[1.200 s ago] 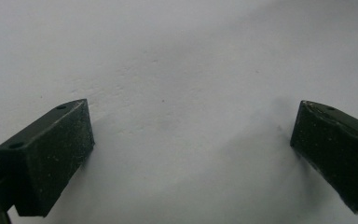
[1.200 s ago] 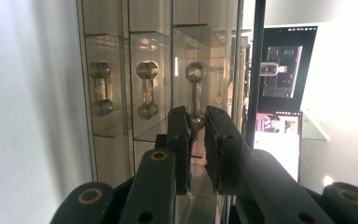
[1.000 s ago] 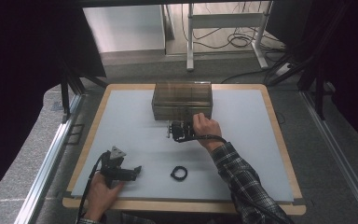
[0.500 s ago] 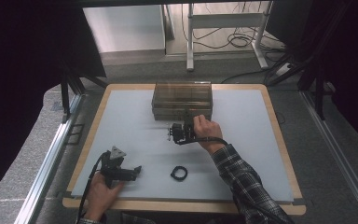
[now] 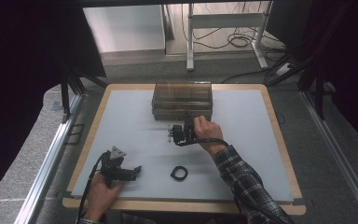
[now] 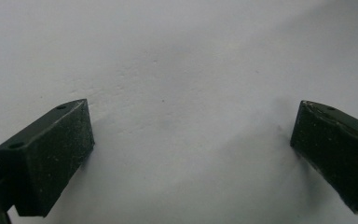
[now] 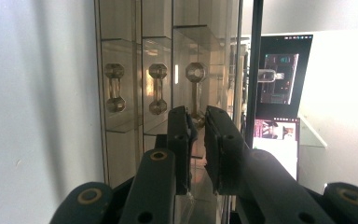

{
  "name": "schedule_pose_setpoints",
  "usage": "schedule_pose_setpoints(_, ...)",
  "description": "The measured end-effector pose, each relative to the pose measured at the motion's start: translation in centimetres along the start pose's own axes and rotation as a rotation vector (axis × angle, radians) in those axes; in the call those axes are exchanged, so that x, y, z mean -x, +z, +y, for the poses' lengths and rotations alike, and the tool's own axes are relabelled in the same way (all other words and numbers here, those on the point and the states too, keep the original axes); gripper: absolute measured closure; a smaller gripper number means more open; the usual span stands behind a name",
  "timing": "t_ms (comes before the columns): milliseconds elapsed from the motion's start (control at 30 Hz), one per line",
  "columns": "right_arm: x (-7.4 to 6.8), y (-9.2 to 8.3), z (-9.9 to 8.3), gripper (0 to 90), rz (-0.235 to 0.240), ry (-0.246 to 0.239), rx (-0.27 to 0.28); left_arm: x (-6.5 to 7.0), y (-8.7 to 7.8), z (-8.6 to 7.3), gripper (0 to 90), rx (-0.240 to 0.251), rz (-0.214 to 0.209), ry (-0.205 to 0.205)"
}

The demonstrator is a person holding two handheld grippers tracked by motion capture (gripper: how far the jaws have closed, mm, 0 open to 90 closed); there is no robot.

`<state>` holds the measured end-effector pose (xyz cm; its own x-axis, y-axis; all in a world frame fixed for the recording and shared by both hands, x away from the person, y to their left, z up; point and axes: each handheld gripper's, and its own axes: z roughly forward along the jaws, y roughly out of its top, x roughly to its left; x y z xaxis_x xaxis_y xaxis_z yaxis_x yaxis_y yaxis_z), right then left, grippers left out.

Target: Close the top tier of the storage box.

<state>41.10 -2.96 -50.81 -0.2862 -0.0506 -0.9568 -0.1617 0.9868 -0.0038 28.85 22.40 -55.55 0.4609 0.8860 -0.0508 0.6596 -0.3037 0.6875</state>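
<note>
A smoky see-through drawer box (image 5: pixel 182 100) stands at the back middle of the white table (image 5: pixel 242 154). My right gripper (image 5: pixel 171 134) is just in front of it, turned on its side. In the right gripper view its jaws are nearly together on the lower knob of one drawer handle (image 7: pixel 196 88), with my right gripper (image 7: pixel 200 121) shut on it. Two more handles (image 7: pixel 115 87) (image 7: pixel 158 88) show beside it. My left gripper (image 5: pixel 137 170) rests low at the front left, open over bare table, as the left gripper view (image 6: pixel 191 126) confirms.
A small black ring (image 5: pixel 179 173) lies on the table between the two hands, near the front. The table has a wooden rim (image 5: pixel 182 204). A lit screen (image 7: pixel 277 93) shows beyond the box. Desk legs and cables (image 5: pixel 223 28) stand on the floor behind.
My right gripper has drawn back a little from the box toward the person, still closed on the handle. The left gripper has stayed put.
</note>
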Motion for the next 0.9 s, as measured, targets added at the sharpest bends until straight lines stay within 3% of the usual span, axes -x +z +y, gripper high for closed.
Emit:
schedule_pose_setpoints(233, 0.1, -0.2, -0.1, 75.8, 0.010, 0.003, 0.006, 0.0, 0.0, 0.0, 0.0, 0.000, 0.000, 0.000)
schedule_pose_setpoints(467, 0.4, -0.2, -0.4, 72.9, 0.033, 0.040, 0.015, 0.0, 0.0, 0.0, 0.0, 0.000, 0.002, 0.002)
schedule_pose_setpoints(500, 0.3, -0.2, -0.5, 72.6, 0.006, 0.045, 0.026, 0.0, 0.0, 0.0, 0.0, 0.000, 0.002, 0.004)
schedule_pose_setpoints(567, 0.6, -0.3, -0.5, 71.6, 0.050, 0.050, 0.026, 0.0, 0.0, 0.0, 0.0, 0.000, 0.000, 0.003)
schedule_pose_setpoints(900, 1.5, -0.8, -0.7, 65.7, 0.110, 0.102, 0.054, 0.0, 0.0, 0.0, 0.0, 0.000, 0.001, 0.003)
